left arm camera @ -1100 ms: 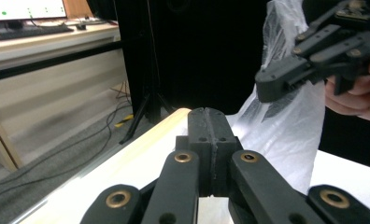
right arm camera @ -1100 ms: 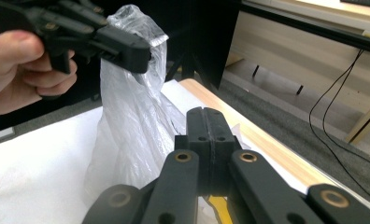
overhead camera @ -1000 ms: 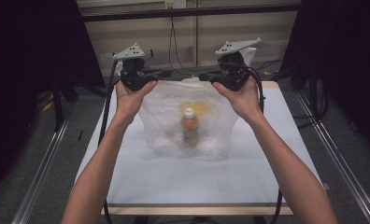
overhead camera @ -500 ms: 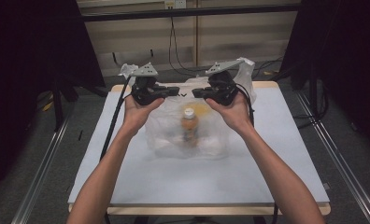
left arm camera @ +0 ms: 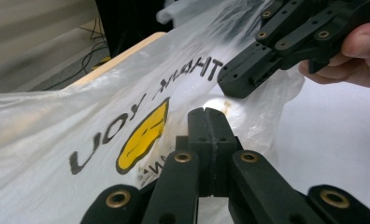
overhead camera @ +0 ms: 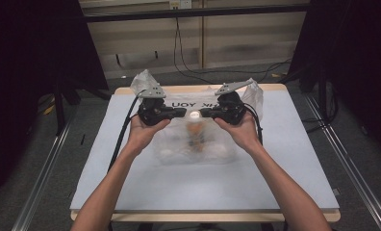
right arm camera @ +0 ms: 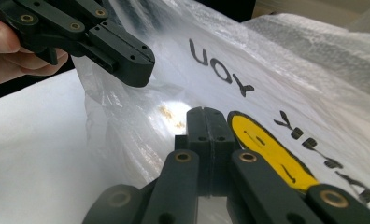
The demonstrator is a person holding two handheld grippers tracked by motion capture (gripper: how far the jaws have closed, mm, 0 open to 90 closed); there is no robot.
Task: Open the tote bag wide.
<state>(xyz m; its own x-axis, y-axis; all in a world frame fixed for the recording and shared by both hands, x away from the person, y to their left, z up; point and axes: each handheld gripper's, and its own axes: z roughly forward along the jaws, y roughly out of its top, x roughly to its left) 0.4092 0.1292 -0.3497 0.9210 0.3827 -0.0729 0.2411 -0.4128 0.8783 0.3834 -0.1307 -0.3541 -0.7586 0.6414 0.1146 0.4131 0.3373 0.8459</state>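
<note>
A clear plastic bag (overhead camera: 212, 144) printed with "THANK YOU" and a yellow smiley (left arm camera: 143, 135) stands on the pale table (overhead camera: 285, 163). Inside it is an upright bottle (overhead camera: 194, 132) with orange contents and a white cap. My left gripper (overhead camera: 182, 113) and right gripper (overhead camera: 204, 114) are held level in front of the bag's upper part, tips pointing at each other either side of the cap. In the left gripper view my jaws (left arm camera: 206, 121) are pressed together against the bag's face; the right gripper (left arm camera: 241, 84) is opposite. The right gripper's jaws (right arm camera: 206, 119) are likewise together. I see no plastic pinched.
The bag's two handles (overhead camera: 145, 79) stick up behind the grippers near the table's far edge (overhead camera: 198, 89). Black cables (overhead camera: 126, 130) trail from the grippers over the table. Dark frame posts and floor rails (overhead camera: 44, 178) flank the table.
Both hands have come down with the grippers, from above the bag's top to level with the bottle's cap, and moved closer together. The bottle has stayed in place.
</note>
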